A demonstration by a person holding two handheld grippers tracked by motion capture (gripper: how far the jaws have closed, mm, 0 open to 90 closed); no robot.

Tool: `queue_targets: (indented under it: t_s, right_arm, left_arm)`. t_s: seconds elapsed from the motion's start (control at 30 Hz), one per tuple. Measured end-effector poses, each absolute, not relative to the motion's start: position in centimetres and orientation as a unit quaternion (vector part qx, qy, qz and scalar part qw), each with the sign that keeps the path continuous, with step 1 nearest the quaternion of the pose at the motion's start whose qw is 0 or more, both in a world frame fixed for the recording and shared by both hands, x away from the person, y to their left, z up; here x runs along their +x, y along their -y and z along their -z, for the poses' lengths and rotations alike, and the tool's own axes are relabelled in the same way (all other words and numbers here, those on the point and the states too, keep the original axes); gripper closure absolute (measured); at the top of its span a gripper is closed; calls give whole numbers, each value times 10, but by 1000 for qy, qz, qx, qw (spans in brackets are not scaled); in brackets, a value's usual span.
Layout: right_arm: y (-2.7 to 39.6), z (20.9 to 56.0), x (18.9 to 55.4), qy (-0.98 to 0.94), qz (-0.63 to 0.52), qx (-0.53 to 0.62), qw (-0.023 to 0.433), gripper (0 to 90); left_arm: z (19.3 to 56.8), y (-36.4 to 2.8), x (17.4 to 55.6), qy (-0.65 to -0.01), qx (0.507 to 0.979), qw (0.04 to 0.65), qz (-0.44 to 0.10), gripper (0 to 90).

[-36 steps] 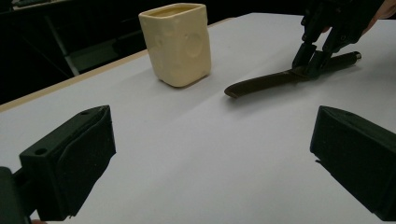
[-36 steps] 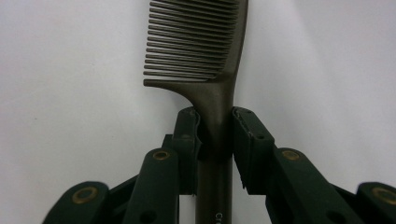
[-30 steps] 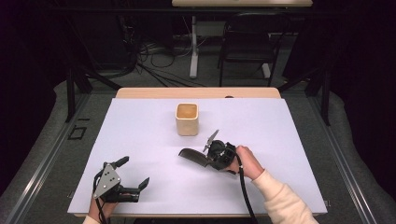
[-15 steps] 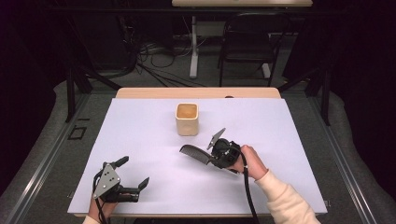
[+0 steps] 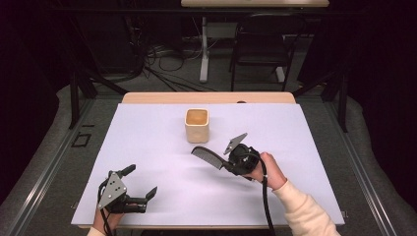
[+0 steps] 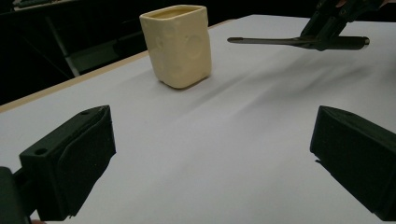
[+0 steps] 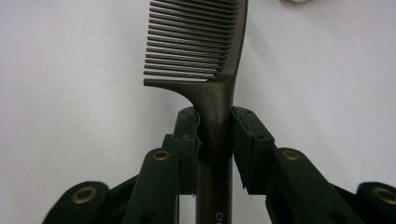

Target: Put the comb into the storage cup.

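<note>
I have the right gripper (image 5: 227, 163) clamped on the handle of a dark comb (image 5: 206, 157), and I judge the step in hand to be carrying it toward the cream cup (image 5: 197, 125) that stands near the far middle of the surface (image 5: 319, 162). To do this well I want the comb high enough to clear the cup's rim, then tipped so one end points down over the opening before I let go; a tilted approach could knock the cup, which looks light.

In the right gripper view the two fingers (image 7: 187, 140) press on either side of the comb's handle (image 7: 215, 140) just below where the teeth begin, so the toothed end sticks out well past the fingertips and the handle runs back between them. In the high view the comb hangs above the white surface, pointing up and left, near the cup but apart from it.

The left gripper (image 5: 140, 184) rests low at the near left corner, its fingers (image 6: 70, 158) spread wide with nothing between them, well apart from the cup.
</note>
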State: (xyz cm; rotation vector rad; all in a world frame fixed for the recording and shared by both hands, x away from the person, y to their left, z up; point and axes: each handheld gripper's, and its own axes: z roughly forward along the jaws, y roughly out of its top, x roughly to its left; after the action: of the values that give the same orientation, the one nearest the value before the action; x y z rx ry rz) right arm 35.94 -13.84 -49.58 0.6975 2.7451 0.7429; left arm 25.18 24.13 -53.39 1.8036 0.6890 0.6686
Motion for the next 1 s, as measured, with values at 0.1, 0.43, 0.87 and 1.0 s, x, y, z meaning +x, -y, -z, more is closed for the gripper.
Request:
queue_targets:
  t_s: [0.1, 0.43, 0.87, 1.0]
  right_arm:
    - [141, 495, 359, -930, -257, 236, 111, 721]
    - [146, 489, 355, -921, -285, 237, 120, 721]
    - [149, 481, 352, -913, -303, 239, 133, 721]
    - [150, 479, 351, -910, -309, 240, 140, 722]
  left_arm:
    - [534, -242, 252, -288, 753, 522, -279, 2]
    - [534, -242, 252, -290, 750, 525, -279, 2]
    - [534, -242, 252, -289, 751, 525, -278, 2]
    - [534, -242, 252, -289, 751, 524, -277, 2]
